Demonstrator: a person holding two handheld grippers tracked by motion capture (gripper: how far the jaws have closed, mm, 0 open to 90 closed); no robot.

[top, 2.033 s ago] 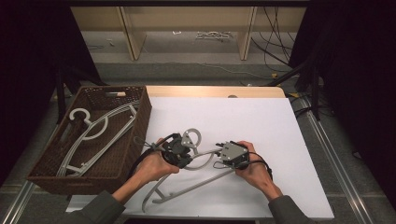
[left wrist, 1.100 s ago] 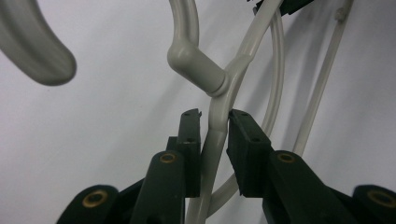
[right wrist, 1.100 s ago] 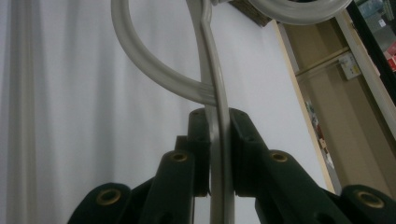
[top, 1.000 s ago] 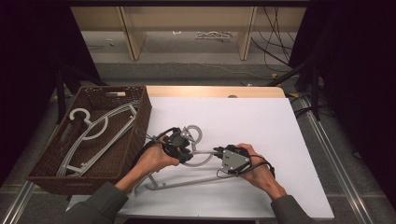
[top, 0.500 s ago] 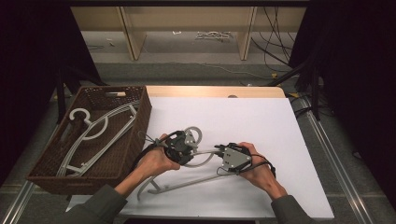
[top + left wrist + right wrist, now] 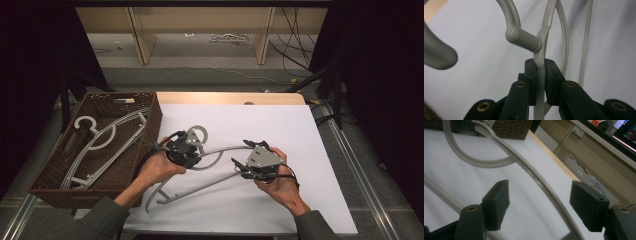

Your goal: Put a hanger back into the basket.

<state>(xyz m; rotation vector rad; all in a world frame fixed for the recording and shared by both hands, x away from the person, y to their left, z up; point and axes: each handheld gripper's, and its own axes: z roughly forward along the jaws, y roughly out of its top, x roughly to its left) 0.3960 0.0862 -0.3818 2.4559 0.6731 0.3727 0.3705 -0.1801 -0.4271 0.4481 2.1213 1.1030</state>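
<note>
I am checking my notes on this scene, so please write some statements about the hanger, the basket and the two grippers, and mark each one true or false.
1. The left gripper has its jaws shut on the grey hanger. True.
2. The right gripper also clamps the hanger. False: its jaws have just been opening and stand apart, with the hanger's arm passing between them untouched.
3. The brown basket stands on the right of the white table. False: it stands at the left edge.
4. Hangers lie in the basket. True: light grey hangers lie inside.
5. The held hanger is black. False: it is light grey.
</note>
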